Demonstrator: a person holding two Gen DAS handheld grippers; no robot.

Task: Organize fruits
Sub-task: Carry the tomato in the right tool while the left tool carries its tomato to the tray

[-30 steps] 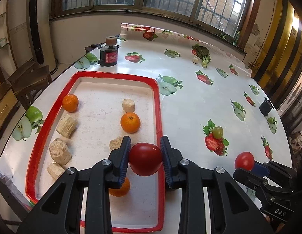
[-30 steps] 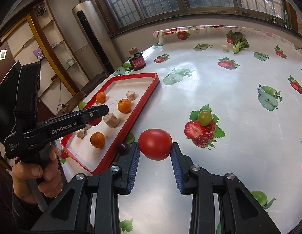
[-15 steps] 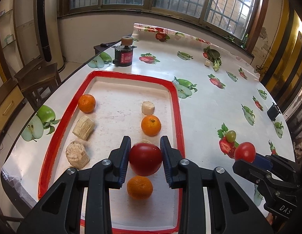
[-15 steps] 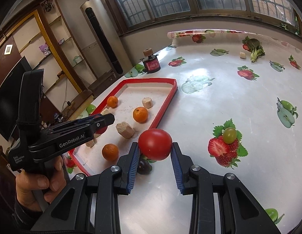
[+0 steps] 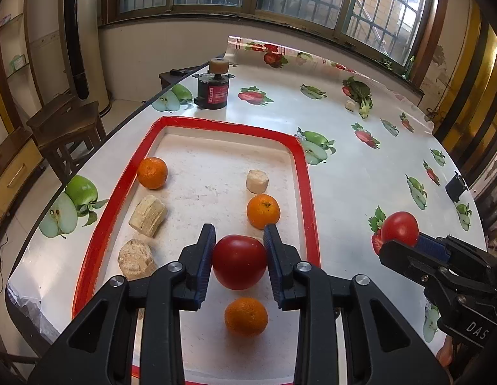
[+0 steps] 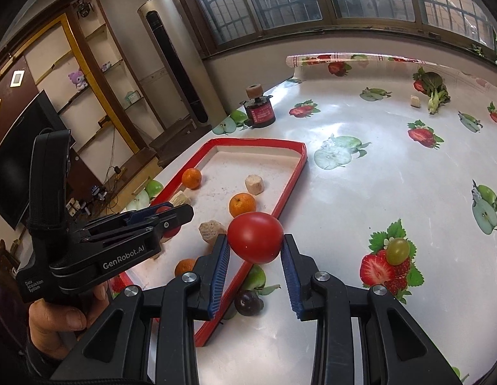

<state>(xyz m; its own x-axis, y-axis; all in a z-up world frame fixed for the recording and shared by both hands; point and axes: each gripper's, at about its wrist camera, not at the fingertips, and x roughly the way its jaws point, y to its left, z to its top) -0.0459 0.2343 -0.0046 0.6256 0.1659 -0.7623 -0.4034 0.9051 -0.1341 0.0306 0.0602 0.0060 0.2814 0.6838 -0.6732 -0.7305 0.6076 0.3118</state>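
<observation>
My left gripper (image 5: 239, 243) is shut on a red tomato (image 5: 239, 261) and holds it above the near part of the red-rimmed tray (image 5: 304, 173). The tray holds three oranges (image 5: 263, 210) and several pale root chunks (image 5: 148, 215). My right gripper (image 6: 255, 248) is shut on a second red tomato (image 6: 255, 236), above the tray's right rim (image 6: 288, 186). The right gripper with its tomato (image 5: 400, 227) also shows at the right of the left wrist view. A green grape (image 6: 397, 251) and a dark plum (image 6: 248, 302) lie on the tablecloth.
A dark jar with a cork lid (image 5: 213, 88) stands beyond the tray. Leafy greens (image 5: 360, 94) and a small pale chunk (image 5: 350, 105) lie at the table's far side. A small black object (image 5: 455, 187) sits near the right edge. A wooden stool (image 5: 65, 125) stands left of the table.
Both grippers have moved left and back with their tomatoes. The left one now hangs further over the tray; the right one has come from the tablecloth to the tray's right rim.
</observation>
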